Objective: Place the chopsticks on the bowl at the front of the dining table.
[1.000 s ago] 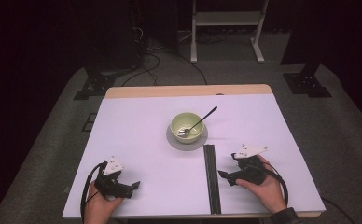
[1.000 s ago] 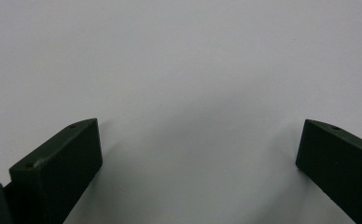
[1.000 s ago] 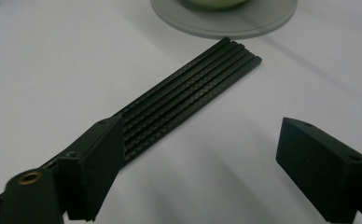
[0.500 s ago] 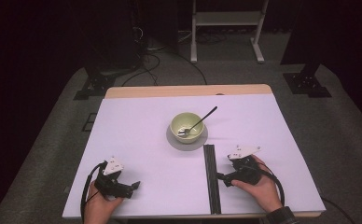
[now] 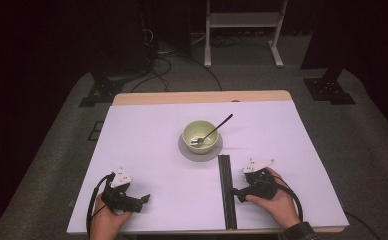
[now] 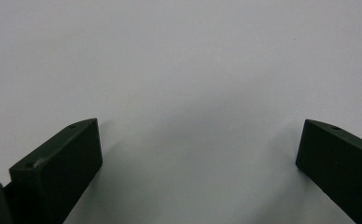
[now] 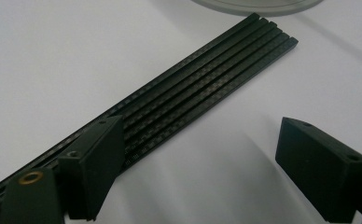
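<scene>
The black strip point(image 5: 225, 190) is lying on the white worktop point(image 5: 152, 145), its long axis running away from the person toward the bowl point(image 5: 200, 136). The right hand-held gripper point(image 5: 238, 193) is sitting just beside its near half, released, one jaw over the strip's edge. The left hand-held gripper point(image 5: 143, 201), also released, is resting well apart. I'm seeing no readable writing anywhere.

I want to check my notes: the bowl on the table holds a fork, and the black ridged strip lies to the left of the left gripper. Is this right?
Not quite. The black ridged strip lies beside the right gripper, as the high view shows; the left gripper has bare table around it. The bowl does hold a fork.
</scene>
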Demonstrator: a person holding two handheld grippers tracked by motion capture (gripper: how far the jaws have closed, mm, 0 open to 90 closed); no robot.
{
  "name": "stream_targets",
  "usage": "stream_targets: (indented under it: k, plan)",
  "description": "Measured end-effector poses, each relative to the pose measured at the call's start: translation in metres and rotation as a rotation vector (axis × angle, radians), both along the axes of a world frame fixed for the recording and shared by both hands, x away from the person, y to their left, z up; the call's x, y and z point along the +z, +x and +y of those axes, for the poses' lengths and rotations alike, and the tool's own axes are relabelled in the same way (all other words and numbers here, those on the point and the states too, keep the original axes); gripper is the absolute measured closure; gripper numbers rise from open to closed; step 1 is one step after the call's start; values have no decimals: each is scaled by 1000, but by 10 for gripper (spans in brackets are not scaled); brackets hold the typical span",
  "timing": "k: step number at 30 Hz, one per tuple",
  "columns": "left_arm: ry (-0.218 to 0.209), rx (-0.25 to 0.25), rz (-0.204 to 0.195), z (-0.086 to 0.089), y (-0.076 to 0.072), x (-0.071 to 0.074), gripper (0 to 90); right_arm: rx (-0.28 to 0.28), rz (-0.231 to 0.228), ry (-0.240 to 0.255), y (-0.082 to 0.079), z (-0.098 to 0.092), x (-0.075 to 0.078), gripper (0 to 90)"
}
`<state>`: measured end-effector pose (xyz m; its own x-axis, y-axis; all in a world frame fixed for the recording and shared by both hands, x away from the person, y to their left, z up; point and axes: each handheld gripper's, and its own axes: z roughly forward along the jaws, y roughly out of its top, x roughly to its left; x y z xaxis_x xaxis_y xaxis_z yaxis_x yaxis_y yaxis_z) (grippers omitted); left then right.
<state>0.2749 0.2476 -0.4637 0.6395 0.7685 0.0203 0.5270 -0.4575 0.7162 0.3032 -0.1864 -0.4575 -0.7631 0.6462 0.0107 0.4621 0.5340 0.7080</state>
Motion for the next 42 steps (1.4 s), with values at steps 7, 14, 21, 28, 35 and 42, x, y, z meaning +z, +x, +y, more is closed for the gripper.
stream_targets:
  k: [7,14,21,28,35,42]
  plan:
    - [0,0,0,0,0,0,0,1,2,-8,-2,1,-1,145]
    - [0,0,0,0,0,0,0,4,6,-17,-6,0,-2,144]
    - [1,0,-1,0,0,0,0,14,7,-29,-14,0,-2,144]
    - [1,-1,-1,0,0,0,0,14,16,-17,-22,-5,-3,144]
    - [1,-1,-1,0,0,0,0,17,25,-14,-29,-10,-2,144]
    - [1,-1,-1,0,0,0,0,19,31,-13,-39,-14,-2,144]
